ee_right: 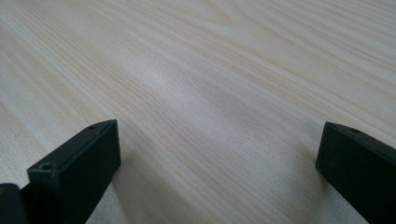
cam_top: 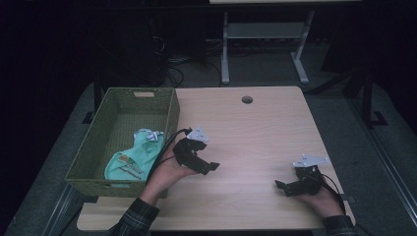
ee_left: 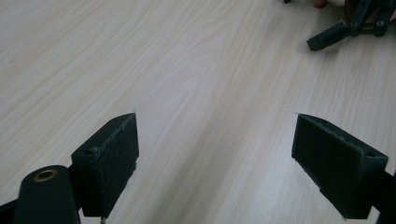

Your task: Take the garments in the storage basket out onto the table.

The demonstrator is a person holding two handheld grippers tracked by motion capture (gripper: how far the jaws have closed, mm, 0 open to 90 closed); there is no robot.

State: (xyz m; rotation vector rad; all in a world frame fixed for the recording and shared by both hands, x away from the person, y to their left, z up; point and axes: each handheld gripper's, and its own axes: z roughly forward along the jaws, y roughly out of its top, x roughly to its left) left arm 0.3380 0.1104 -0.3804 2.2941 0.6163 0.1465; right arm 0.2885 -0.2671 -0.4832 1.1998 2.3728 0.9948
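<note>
Both claws rest low on the bench (cam_top: 255, 128): left claw (cam_top: 209, 167) mid-frame, right claw (cam_top: 281, 187) lower right, jaws apart, holding nothing. Teal cloth (cam_top: 133, 160) lies in the basket (cam_top: 169, 115) at left, likely already put away.

Light wooden table (cam_top: 255, 132) with a round hole (cam_top: 247, 100), green woven basket (cam_top: 98, 147) holding teal cloth (cam_top: 135, 157) (crumpled)

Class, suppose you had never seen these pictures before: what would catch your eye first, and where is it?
First, the green woven basket at the table's left edge, with a mint-green cloth lying crumpled inside it. Next, the two black tongs held over the bare wooden table: the left tongs beside the basket, the right tongs near the front right corner, both with jaws wide apart and nothing between them.
</note>
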